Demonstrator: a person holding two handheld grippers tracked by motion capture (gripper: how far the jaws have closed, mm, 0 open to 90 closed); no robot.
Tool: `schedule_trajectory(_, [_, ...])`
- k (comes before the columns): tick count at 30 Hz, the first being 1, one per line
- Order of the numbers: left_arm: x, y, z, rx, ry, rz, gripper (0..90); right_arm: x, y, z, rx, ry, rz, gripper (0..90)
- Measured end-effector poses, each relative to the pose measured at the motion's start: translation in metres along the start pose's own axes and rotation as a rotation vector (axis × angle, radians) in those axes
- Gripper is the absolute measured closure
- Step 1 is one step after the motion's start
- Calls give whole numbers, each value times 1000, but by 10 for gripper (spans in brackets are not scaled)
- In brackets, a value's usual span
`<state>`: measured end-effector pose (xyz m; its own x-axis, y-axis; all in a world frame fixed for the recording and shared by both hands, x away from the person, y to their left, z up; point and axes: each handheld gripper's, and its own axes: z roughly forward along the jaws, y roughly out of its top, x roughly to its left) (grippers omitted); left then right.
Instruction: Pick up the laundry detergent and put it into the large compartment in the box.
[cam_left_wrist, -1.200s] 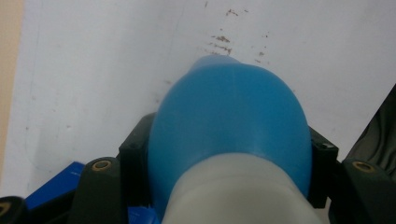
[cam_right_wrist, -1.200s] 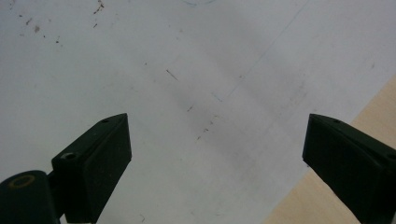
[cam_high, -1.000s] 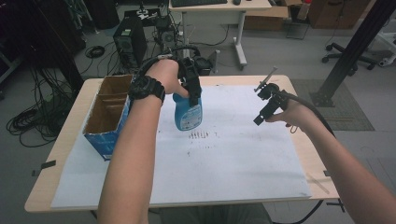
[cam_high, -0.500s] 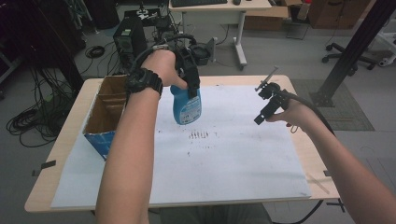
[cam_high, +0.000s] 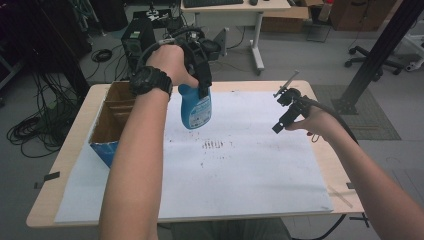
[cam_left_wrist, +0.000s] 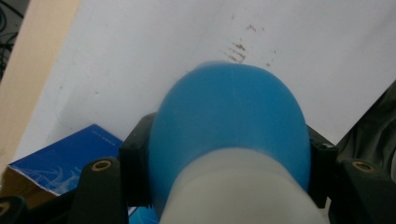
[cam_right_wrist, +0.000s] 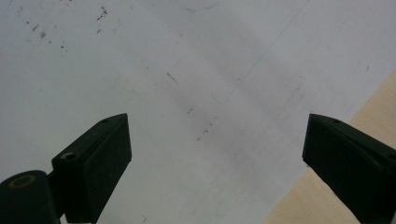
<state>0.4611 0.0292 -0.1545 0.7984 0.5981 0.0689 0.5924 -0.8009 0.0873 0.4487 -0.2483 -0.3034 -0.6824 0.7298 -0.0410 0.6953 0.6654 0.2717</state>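
A blue spray bottle (cam_high: 196, 111) with a white label hangs in the air over the white paper sheet (cam_high: 235, 165), held by its upper part in my left gripper (cam_high: 200, 80). In the left gripper view the blue bottle (cam_left_wrist: 229, 135) bulges between the two black jaws, which press on its sides. My right gripper (cam_high: 284, 114) hovers over the sheet's right part, its jaws wide apart with nothing between them. The right gripper view looks down on bare white paper (cam_right_wrist: 187, 93) between the two open fingers (cam_right_wrist: 98, 154).
An open cardboard box (cam_high: 112, 117) with blue sides stands at the table's left edge. Dark smudges (cam_high: 215, 145) mark the middle of the sheet. The wooden table (cam_high: 65, 165) borders the sheet on all sides. Cables and desks lie on the floor beyond.
My left hand has lifted the blue bottle higher above the sheet and a little toward the far edge. The right gripper has stayed where it was.
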Motion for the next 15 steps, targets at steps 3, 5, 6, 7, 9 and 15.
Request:
schedule_trajectory(3, [4,-2,-2,10,-7,-52,376,0,0,0,-3,2,4,79])
schedule_trajectory(5, [5,-3,-3,5,-2,-59,376,0,0,-1,-1,1,1,80])
schedule_trajectory(6, [6,-3,-4,6,0,-67,376,0,0,-1,-1,0,1,79])
schedule_trajectory(7, [6,-4,-5,4,4,-82,376,0,0,-1,-2,1,1,80])
schedule_trajectory(9, [8,-5,-7,3,11,-105,376,0,0,-1,-2,1,1,79])
schedule_trajectory(15, [13,-9,-12,-5,12,-168,376,1,0,0,-1,1,1,80])
